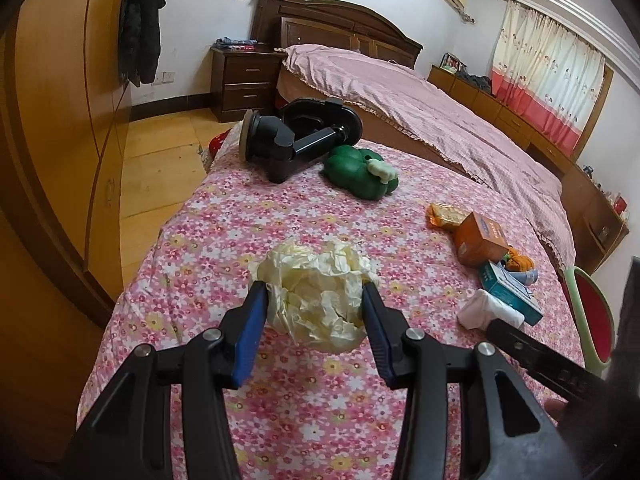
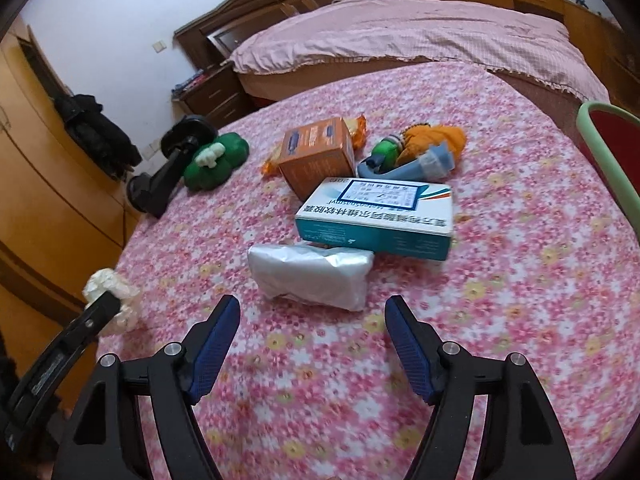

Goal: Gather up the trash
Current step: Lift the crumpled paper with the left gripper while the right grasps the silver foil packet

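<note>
My left gripper is shut on a crumpled cream paper ball, with both blue pads pressed into its sides above the flowered tablecloth. The right wrist view shows the same paper ball at the far left. My right gripper stands open over the cloth. A silvery-white plastic packet lies just ahead of its fingertips and neither pad touches it. Behind the packet are a teal and white medicine box, an orange box and an orange snack wrapper.
A green toy and a black suction mount lie at the table's far left. An orange cloth item and a blue-grey object sit behind the boxes. A red chair with a green rim stands at the right, a bed beyond.
</note>
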